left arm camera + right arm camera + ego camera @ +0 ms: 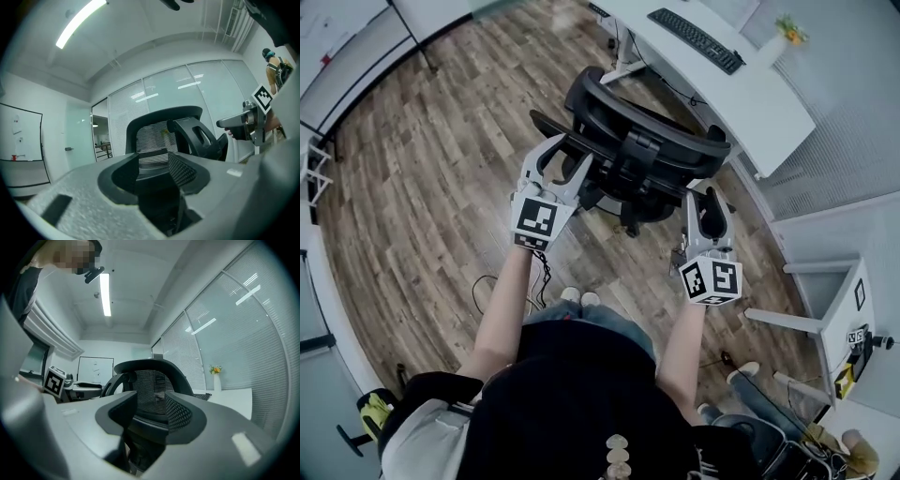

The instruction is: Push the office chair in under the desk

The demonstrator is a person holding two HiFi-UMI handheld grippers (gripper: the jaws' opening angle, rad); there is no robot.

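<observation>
Astride the office chair [619, 120] rim (mesh) sit left claw [569, 155] and right claw [703, 199].

Matt black mesh office chair [647, 150], grainy wood-plank floor [441, 169], smooth white desk [750, 94].

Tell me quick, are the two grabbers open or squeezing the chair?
Left gripper: open, jaws apart around the edge of the office chair back.
Right gripper: open, jaws apart at the chair back too.
</observation>
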